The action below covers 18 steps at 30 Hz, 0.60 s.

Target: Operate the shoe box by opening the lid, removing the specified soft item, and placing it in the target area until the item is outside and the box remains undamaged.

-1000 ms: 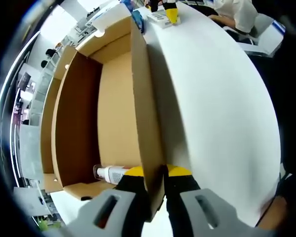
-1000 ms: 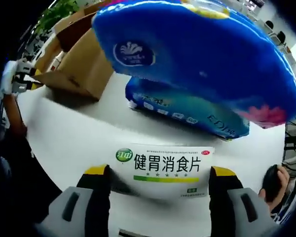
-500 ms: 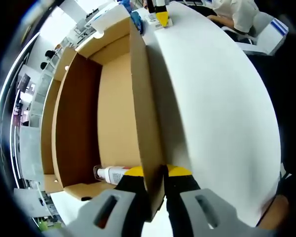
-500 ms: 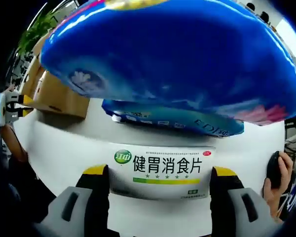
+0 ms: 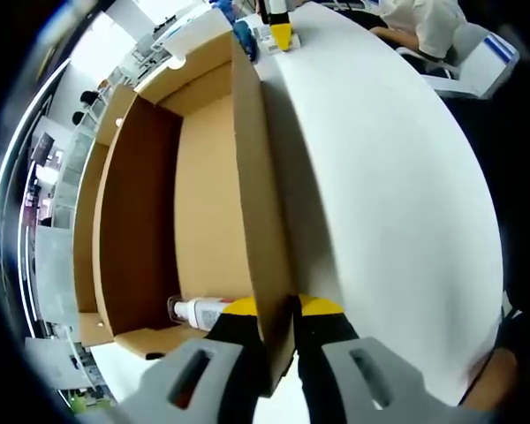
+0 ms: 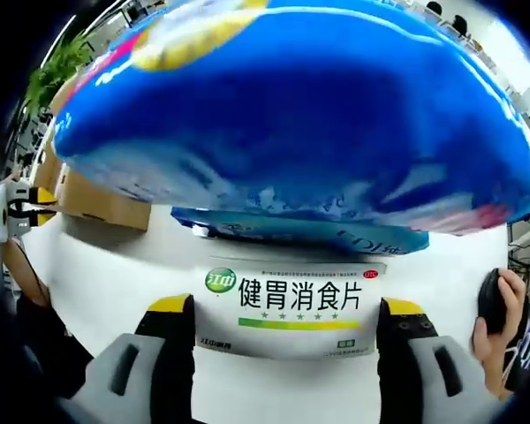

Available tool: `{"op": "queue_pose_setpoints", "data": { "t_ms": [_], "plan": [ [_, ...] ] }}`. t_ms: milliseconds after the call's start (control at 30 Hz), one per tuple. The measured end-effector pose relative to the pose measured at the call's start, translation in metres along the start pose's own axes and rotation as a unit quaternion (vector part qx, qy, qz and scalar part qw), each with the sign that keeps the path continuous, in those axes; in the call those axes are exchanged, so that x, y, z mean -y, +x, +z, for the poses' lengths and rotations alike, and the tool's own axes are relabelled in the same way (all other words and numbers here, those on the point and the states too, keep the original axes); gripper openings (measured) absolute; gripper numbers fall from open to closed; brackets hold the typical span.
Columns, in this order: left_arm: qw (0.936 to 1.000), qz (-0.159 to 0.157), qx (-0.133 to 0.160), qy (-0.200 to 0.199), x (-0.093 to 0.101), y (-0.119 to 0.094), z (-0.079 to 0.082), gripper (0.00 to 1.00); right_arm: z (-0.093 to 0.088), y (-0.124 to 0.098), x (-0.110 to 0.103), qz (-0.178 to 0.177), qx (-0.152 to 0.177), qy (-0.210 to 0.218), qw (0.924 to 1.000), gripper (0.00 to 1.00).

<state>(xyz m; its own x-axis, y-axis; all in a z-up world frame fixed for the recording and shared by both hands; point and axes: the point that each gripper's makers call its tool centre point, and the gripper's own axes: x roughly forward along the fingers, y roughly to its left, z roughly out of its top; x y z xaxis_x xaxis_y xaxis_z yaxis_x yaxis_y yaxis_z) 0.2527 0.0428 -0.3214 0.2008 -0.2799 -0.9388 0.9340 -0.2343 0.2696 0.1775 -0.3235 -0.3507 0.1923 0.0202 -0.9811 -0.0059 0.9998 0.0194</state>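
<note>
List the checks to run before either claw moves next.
1. Left claw grip on the cardboard box: ok, jaws shut on a wall's edge.
2. Box open: ok, its inside shows.
3. Box condition: ok, no tear visible.
4. White bottle: ok, lying inside, in the near corner.
5. Right claw grip on the medicine box: ok, jaws against both its ends.
6. Room around the blue packs: not ok, they loom close ahead.
</note>
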Motion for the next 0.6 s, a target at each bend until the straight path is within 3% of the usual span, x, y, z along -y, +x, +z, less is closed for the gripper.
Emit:
{"op": "queue_pose_setpoints", "data": {
  "t_ms": [200,333,533,600],
  "plan": [
    [1.0,0.0,0.0,0.0,-0.001,0.0,0.0,0.1,0.003,-0.004,-0.001,0.007,0.021,-0.022,0.9995,0.85],
    [1.0,-0.001,0.001,0.0,-0.001,0.001,0.001,0.1,0.006,-0.014,0.0,0.015,0.038,-0.013,0.9991,0.84],
    [1.0,-0.001,0.0,0.001,-0.002,0.001,0.001,0.1,-0.021,-0.025,-0.015,0.017,0.026,-0.052,0.9982,0.84],
    [1.0,-0.001,0.0,0.001,-0.002,0.001,0.001,0.1,-0.021,-0.025,-0.013,0.016,0.022,-0.055,0.9981,0.83]
  ]
}}
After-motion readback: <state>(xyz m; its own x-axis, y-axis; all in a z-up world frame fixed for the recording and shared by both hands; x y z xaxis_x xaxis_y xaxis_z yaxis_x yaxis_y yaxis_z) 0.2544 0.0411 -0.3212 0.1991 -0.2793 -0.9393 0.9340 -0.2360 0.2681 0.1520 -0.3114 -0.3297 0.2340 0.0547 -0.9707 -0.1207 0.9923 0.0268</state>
